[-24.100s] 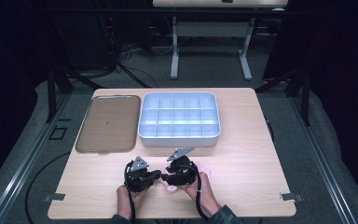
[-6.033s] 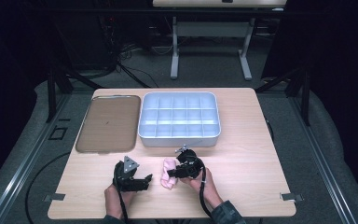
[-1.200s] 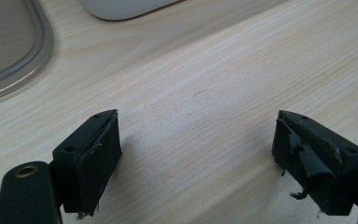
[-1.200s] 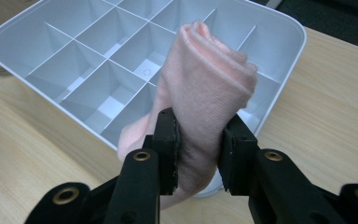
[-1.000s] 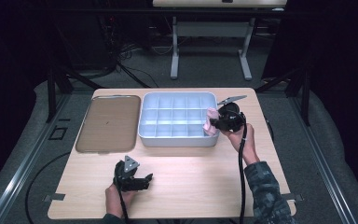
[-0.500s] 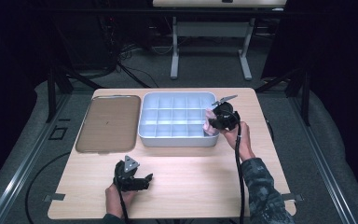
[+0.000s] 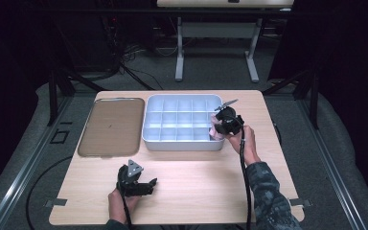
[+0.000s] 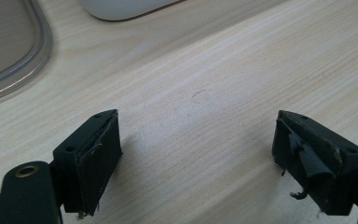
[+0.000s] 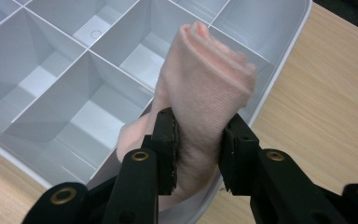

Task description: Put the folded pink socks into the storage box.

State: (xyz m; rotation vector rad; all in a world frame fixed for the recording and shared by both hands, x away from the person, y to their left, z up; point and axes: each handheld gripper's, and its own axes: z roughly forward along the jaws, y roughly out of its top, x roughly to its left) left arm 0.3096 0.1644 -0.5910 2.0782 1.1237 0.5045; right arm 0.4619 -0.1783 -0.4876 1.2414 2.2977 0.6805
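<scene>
My right gripper [image 9: 198,149] fingers clamp folded pink cloth [image 9: 205,93] over organizer tray [image 7: 182,141] near-right corner; drop pending. Left gripper [image 8: 196,158] fingers open, empty.

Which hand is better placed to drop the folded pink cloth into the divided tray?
Right. The right gripper is shut on the pink cloth over the white tray, near its right edge. The left gripper rests open near the table's front edge.

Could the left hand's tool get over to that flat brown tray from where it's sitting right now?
Probably yes. The left tool rests open on the table, holding nothing, and only bare wood lies between it and the brown tray. The divided bin sits off to the side of that path.
</scene>
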